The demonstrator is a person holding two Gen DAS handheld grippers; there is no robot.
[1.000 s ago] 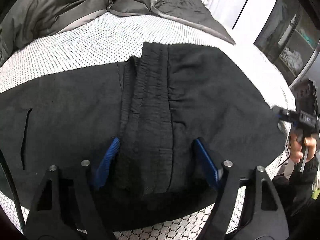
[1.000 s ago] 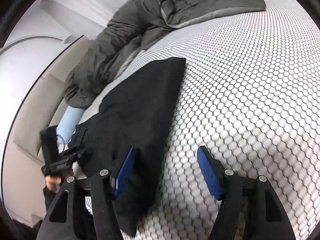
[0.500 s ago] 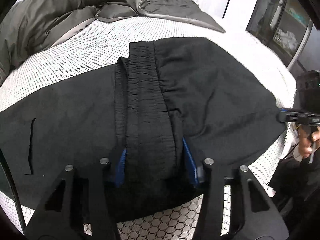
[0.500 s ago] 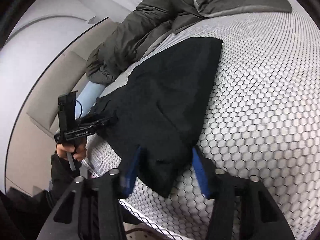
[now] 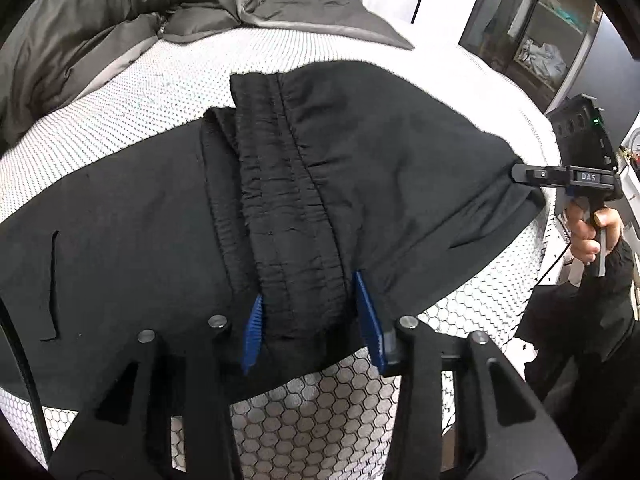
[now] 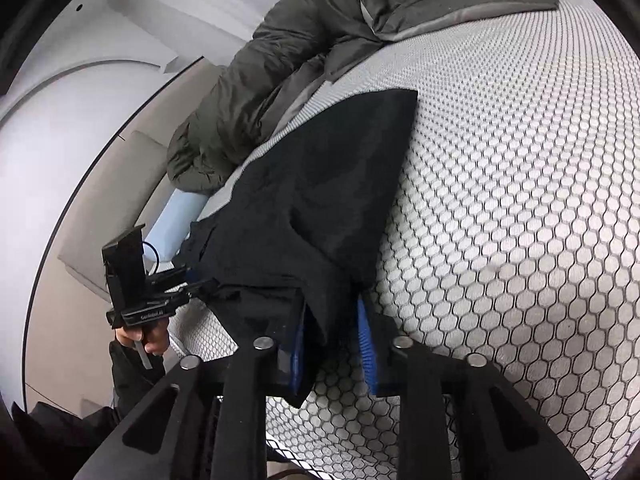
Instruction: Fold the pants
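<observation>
Black pants [image 5: 168, 220] lie folded on a bed with a white honeycomb-pattern cover [image 5: 320, 408]. Their gathered elastic waistband [image 5: 288, 216] runs up the middle of the left wrist view. My left gripper [image 5: 312, 320] is shut on the near end of that waistband, blue pads on either side. My right gripper [image 6: 334, 344] is shut on a corner of the pants [image 6: 320, 208] near the bed's edge and lifts the cloth slightly. Each gripper shows in the other's view: the right one [image 5: 520, 172] at the pants' right corner, the left one [image 6: 192, 284] at the far corner.
A dark grey duvet [image 5: 100, 28] is heaped at the head of the bed and also shows in the right wrist view [image 6: 280, 80]. A light blue roll [image 6: 172, 220] lies by the beige headboard [image 6: 100, 208]. A glass-door cabinet [image 5: 540, 32] stands beyond the bed.
Both grippers went from open to shut on the pants: the left closed on the waistband, the right on the corner. The cloth now pulls taut between them and lifts a little.
</observation>
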